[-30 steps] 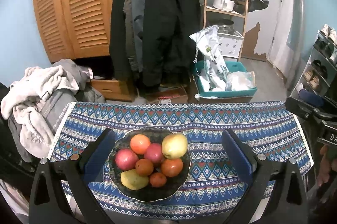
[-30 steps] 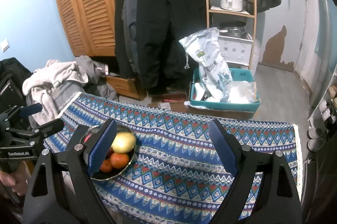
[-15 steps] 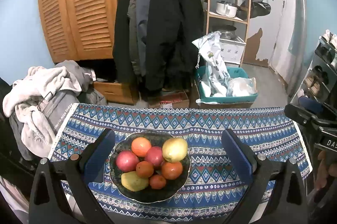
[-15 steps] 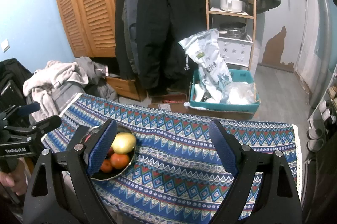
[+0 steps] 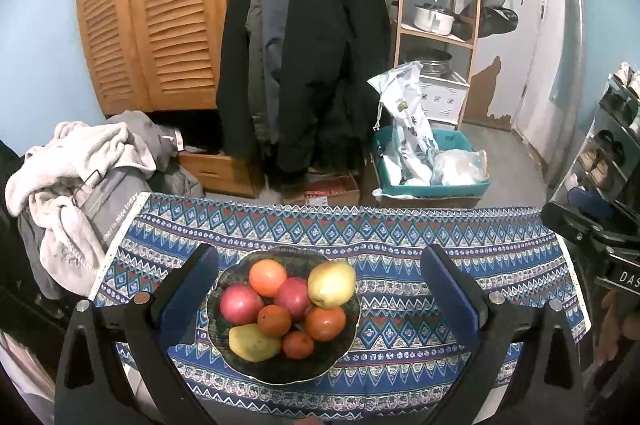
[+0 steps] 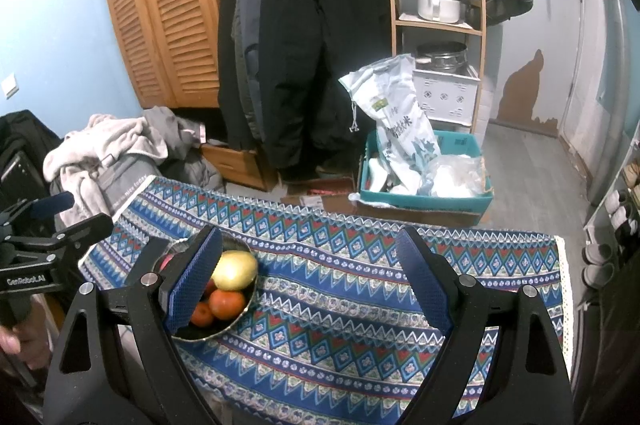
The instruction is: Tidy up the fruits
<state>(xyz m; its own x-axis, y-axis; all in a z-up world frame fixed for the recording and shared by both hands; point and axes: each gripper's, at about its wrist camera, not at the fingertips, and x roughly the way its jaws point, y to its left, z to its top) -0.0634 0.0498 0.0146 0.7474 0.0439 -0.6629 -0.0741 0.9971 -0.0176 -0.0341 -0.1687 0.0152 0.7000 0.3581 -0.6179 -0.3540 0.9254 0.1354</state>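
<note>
- Fruit bowl (image 5: 340,357): dark, patterned; on the left part of the blue patterned tablecloth (image 5: 400,245); lies between my left claw's fingers in the left wrist view.
- Contents: two red apples (image 5: 241,304); one large yellow-green apple (image 5: 332,283) at the far right; one yellow pear (image 5: 253,342) at the near left; an orange (image 5: 267,277) at the back; three smaller orange-red fruits, tangerines by the look (image 5: 325,323); all heaped and touching inside the rim; no fruit loose on the cloth in either view.
- Left claw (image 5: 318,299): fingers spread wide, holding nothing; poised above the bowl.
- Right claw (image 6: 310,279): fingers spread wide, holding nothing; over bare cloth to the right of the bowl (image 6: 212,331), its left finger screening part of the bowl.
- Change over the last second: left view has risen slightly, bowl sits a little lower in frame; fruit count and order unaltered; right view almost the same.
- Meaning for the task, as I judge it: all fruit lies gathered in one bowl; this fits either a sorted bowl just left or a heap awaiting sorting; the views do not settle which.
</note>
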